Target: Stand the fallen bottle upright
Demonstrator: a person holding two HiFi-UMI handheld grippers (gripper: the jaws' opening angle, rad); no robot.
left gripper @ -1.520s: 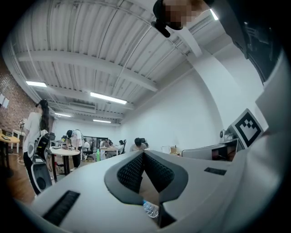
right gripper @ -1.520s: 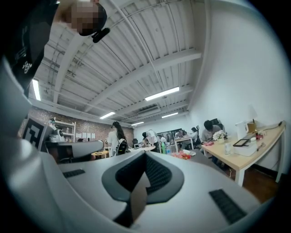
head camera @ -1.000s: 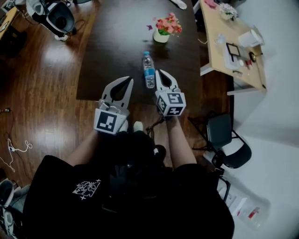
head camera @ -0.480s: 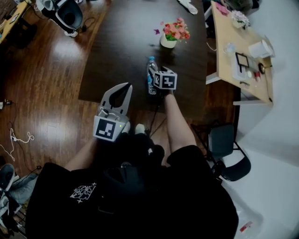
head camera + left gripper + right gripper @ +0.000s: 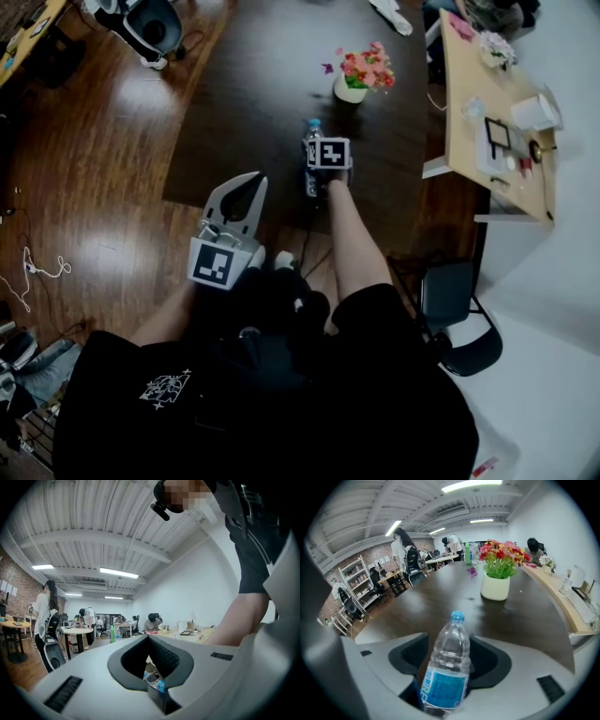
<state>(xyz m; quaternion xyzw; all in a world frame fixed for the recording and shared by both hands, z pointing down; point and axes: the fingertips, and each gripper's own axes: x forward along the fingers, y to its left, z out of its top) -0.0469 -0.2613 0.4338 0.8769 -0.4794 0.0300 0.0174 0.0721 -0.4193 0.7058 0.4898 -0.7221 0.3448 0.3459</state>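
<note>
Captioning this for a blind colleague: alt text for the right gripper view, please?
A clear water bottle with a blue cap and label lies between the jaws of the right gripper, which have just been opening and do not press it. It rests on a dark table, cap pointing away, with a white pot of pink flowers beyond.

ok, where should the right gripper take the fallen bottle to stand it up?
Take the bottle across its labelled body near the base, coming down from the near side: it lies on the table with its cap pointing away toward the flowerpot. The right gripper straddles that section; its jaws have just been opening, not pressing yet.
</note>
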